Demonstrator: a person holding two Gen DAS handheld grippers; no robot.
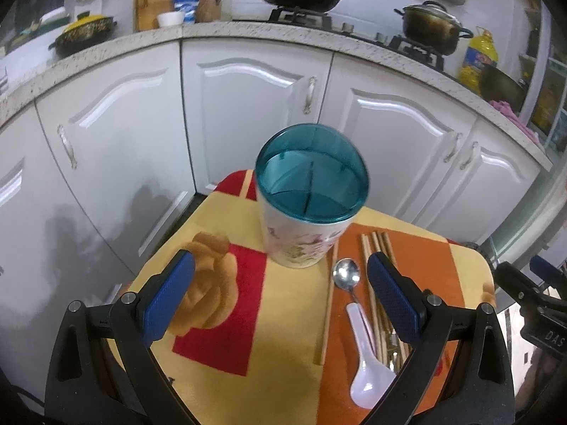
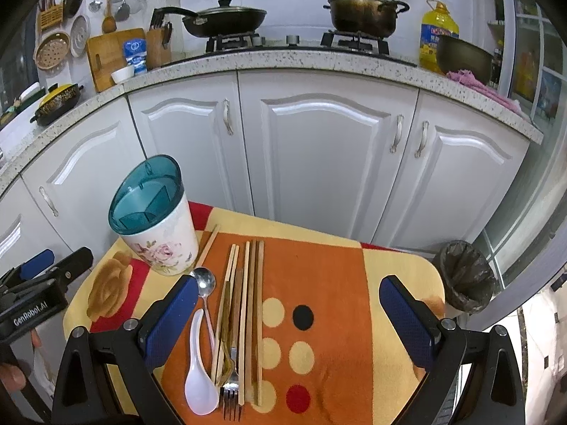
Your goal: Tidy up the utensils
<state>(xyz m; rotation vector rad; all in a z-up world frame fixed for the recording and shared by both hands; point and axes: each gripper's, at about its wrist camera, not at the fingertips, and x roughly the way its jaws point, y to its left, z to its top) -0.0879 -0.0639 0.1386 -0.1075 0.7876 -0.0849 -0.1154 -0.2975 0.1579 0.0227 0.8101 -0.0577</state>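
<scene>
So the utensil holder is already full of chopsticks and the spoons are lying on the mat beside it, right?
Not quite: the utensil holder is empty, as the right wrist view shows. The chopsticks lie on the mat with the spoons.

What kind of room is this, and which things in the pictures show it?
Most likely a home kitchen. A gas stove on the speckled counter carries a black frying pan and a lidded pot, with white cabinets below. In front, a small cloth-covered table holds a utensil holder, chopsticks and spoons.
</scene>
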